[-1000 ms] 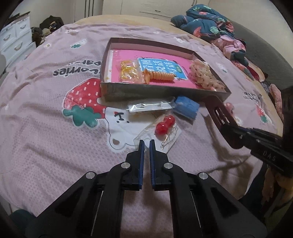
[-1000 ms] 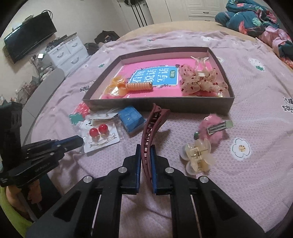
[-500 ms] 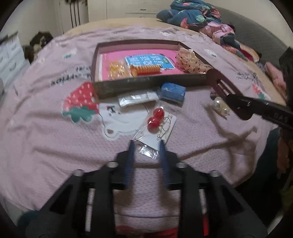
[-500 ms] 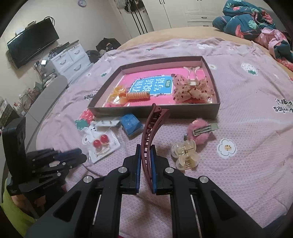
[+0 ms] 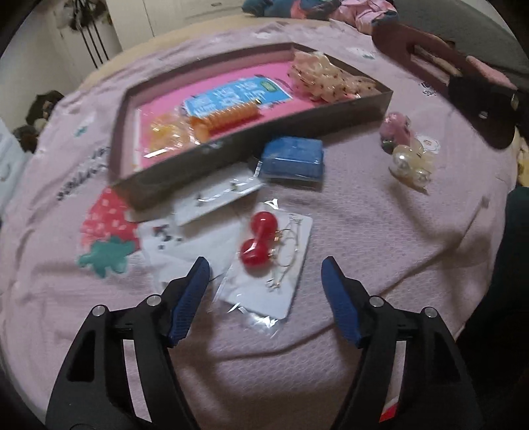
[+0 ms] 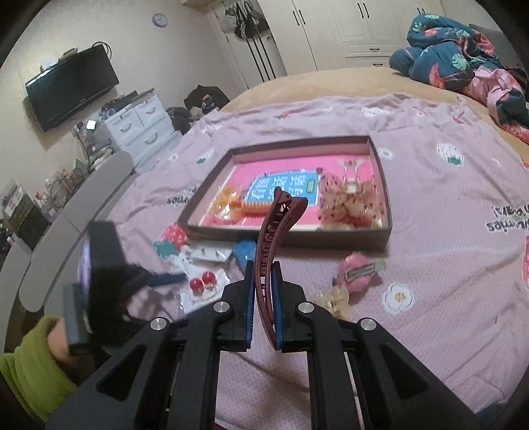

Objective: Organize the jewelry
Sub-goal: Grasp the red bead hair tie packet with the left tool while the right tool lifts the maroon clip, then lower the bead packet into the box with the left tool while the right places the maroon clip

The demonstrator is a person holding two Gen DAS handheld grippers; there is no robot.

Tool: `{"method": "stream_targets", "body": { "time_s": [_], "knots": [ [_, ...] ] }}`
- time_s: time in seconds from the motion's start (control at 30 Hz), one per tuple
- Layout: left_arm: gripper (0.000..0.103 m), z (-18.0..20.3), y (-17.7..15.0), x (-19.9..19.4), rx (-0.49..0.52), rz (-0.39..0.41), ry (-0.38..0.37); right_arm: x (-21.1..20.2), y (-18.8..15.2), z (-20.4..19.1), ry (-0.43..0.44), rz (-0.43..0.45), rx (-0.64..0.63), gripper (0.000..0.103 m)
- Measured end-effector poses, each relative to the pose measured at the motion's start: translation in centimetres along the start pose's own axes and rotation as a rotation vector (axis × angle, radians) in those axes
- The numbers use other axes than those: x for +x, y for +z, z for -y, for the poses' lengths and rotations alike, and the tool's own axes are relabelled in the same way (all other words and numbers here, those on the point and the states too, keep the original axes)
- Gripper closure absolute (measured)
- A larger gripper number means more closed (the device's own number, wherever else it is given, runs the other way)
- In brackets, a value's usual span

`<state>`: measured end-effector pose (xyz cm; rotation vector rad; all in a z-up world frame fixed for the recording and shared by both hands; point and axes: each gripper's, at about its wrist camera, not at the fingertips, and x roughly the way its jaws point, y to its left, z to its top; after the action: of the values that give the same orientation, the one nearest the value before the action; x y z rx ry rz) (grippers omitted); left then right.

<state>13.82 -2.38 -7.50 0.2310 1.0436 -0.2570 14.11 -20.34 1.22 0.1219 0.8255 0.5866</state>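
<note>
The left hand-held gripper [image 5: 266, 274] has its blue-padded jaws spread wide and holds nothing; it hangs just above a clear packet of red ball earrings [image 5: 269, 254] that lies on the bed. The right hand-held gripper [image 6: 263, 281] is closed on a dark red hair clip [image 6: 276, 238], which stands up between its fingers. Beyond the earrings lie a white card packet [image 5: 215, 196] and a blue box [image 5: 292, 157], both just in front of a shallow brown tray [image 6: 385, 211] with a pink lining. Inside the tray are an orange comb clip [image 5: 228, 117] and a dotted bow [image 6: 350, 200]. A pink fluffy clip [image 6: 357, 269] and a pearly claw clip [image 5: 411, 163] lie near the tray. The bed has a mauve bedspread [image 6: 446, 281] with strawberry prints. At the far side are white wardrobes [image 6: 330, 29], a wall television [image 6: 71, 87] and a white drawer unit [image 6: 139, 124].
</note>
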Motion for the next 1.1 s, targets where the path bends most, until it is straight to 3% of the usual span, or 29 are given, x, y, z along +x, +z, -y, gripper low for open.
{"method": "stream_targets", "body": {
  "time_s": [0.1,0.2,0.47,0.63,0.93,1.1],
  "knots": [
    [0.063,0.4,0.2,0.2,0.032,-0.008,0.037,-0.4,1.0,0.1,0.002,0.021,-0.002,0.094],
    [0.066,0.6,0.3,-0.2,0.032,-0.003,0.032,-0.8,2.2,0.3,0.005,0.044,-0.001,0.094],
    [0.067,-0.3,2.1,-5.6,-0.046,0.154,-0.031,-0.8,5.5,1.2,-0.009,0.092,-0.006,0.094],
    [0.067,-2.1,4.9,-8.5,-0.090,0.252,-0.001,-0.4,7.4,1.8,-0.022,0.103,-0.007,0.094],
    [0.067,-5.7,9.5,-9.9,-0.179,0.350,0.062,0.5,9.4,3.0,-0.049,0.112,-0.016,0.094],
    [0.066,-7.2,11.9,-8.7,-0.232,0.353,0.060,1.6,10.1,3.7,-0.063,0.102,-0.023,0.094]
  ]
}}
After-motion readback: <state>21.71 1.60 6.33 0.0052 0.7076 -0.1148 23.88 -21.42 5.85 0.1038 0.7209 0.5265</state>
